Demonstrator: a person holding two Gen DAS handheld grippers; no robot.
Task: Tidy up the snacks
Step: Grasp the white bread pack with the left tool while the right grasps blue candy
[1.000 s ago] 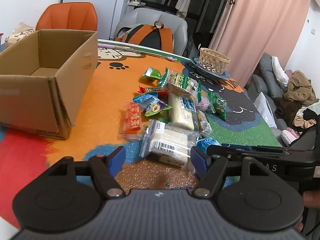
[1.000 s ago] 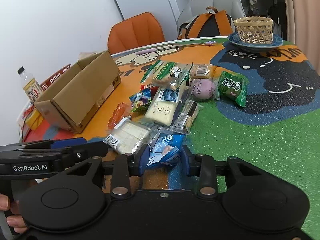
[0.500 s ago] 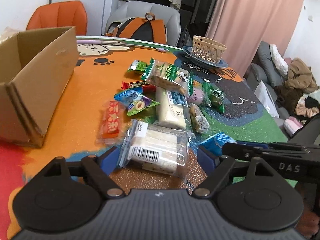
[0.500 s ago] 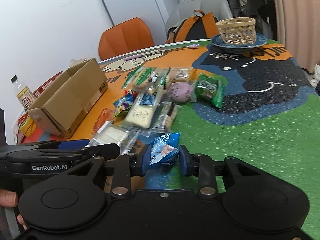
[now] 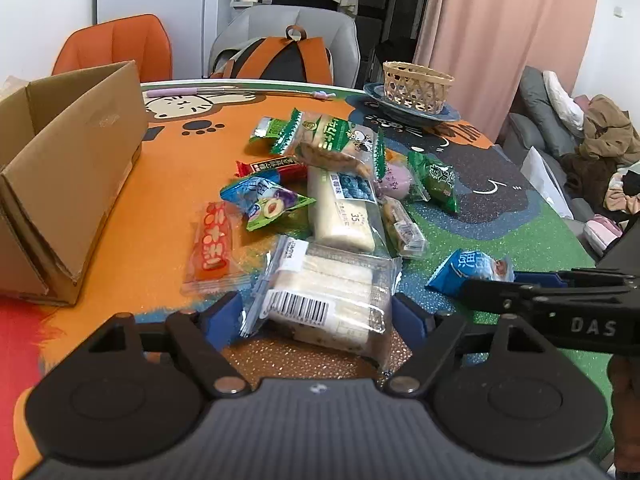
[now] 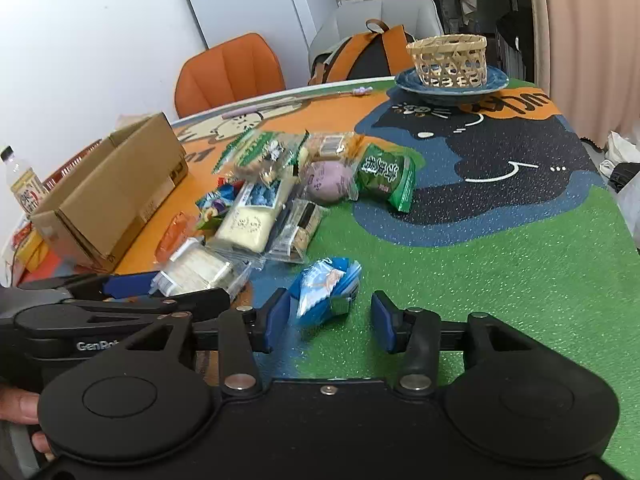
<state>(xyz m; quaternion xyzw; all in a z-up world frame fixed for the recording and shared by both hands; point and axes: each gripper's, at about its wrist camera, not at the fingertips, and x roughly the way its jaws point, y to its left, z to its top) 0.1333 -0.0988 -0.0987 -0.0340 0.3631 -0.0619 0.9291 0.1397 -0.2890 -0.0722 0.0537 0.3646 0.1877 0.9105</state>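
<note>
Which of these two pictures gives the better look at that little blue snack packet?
The right wrist view. There the blue snack packet lies whole and close, between the fingers of the open right claw. In the left wrist view the packet sits off to the side, its near edge hidden behind the other claw's arm.

Table (image 5: 168,184), my work surface: cartoon-cat mat in orange, green, dark blue. On it: open cardboard box (image 5: 68,184) at left; snack packets (image 5: 340,196) heaped mid-table; one blue packet (image 6: 326,290) lying apart on the green; blue plate (image 6: 452,86) bearing a woven basket (image 6: 450,60), far edge.
</note>
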